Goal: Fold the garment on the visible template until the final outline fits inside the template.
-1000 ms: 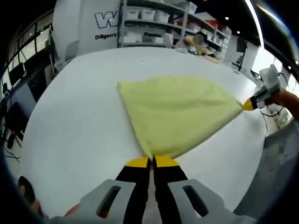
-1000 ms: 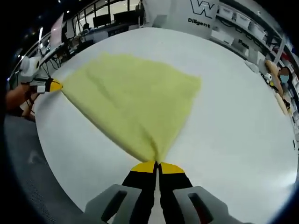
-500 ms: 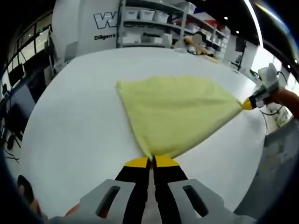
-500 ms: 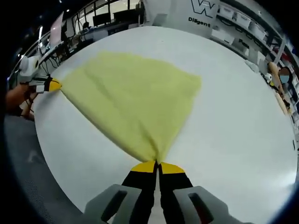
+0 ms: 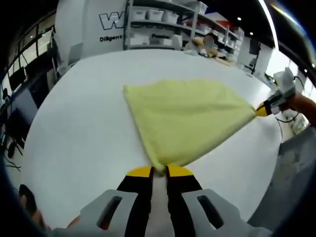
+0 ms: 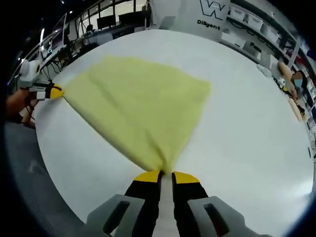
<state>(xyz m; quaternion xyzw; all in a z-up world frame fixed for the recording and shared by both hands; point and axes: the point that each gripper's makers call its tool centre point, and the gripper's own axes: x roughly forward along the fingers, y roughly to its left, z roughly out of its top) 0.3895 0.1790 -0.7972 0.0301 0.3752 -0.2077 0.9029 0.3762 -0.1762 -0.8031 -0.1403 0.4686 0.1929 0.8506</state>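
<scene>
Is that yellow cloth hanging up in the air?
No, the yellow cloth lies spread flat on the white table, one corner reaching the right gripper.

Left gripper (image 5: 159, 171) and right gripper (image 6: 166, 177) both point forward with jaws slightly parted.

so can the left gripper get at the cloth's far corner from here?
Probably yes: the left gripper sits at the near corner of the cloth, jaws slightly parted, and bare table lies beside the cloth up to its far corner.
</scene>
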